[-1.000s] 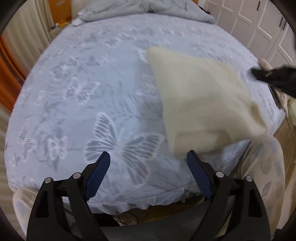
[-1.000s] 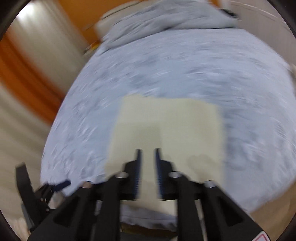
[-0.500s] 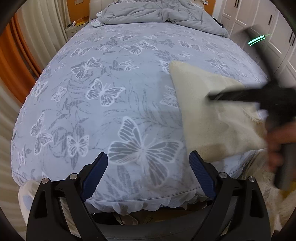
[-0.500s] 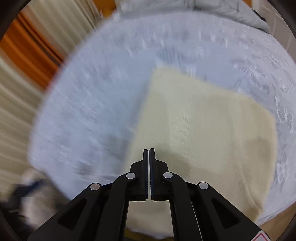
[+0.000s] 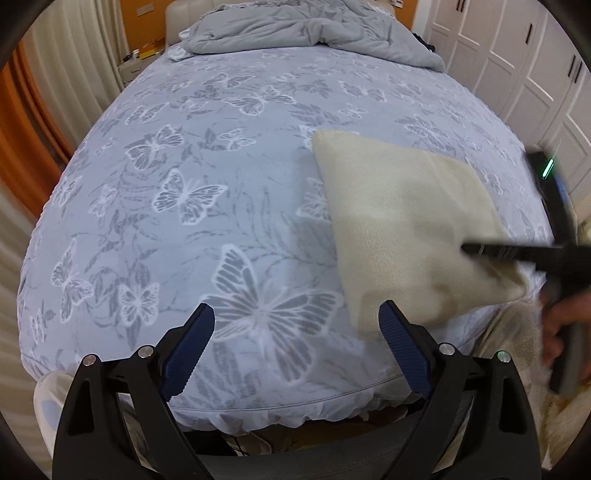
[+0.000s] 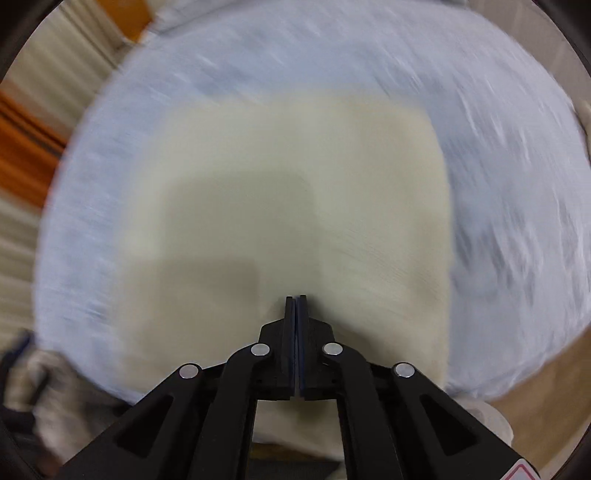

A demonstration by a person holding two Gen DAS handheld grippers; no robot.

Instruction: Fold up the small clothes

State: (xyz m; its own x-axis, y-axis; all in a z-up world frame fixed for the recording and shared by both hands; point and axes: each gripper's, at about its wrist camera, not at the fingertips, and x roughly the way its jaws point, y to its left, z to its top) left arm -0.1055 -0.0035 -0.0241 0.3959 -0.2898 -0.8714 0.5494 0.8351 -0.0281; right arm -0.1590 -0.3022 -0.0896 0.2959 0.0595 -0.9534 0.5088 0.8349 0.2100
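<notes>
Your left gripper (image 5: 295, 347) hangs over the near edge of the bed (image 5: 207, 177), blue pads spread wide, nothing between them. The folded cream knit garment (image 5: 406, 229) lies flat on the butterfly-print sheet at 2 o'clock from that gripper, near the bed's edge. Your right gripper (image 6: 296, 301) is pressed together, fingertips over the garment's near portion; whether fabric is pinched, cannot tell, as the right wrist view is blurred. Rumpled grey duvet (image 5: 303, 29) at 12 o'clock.
</notes>
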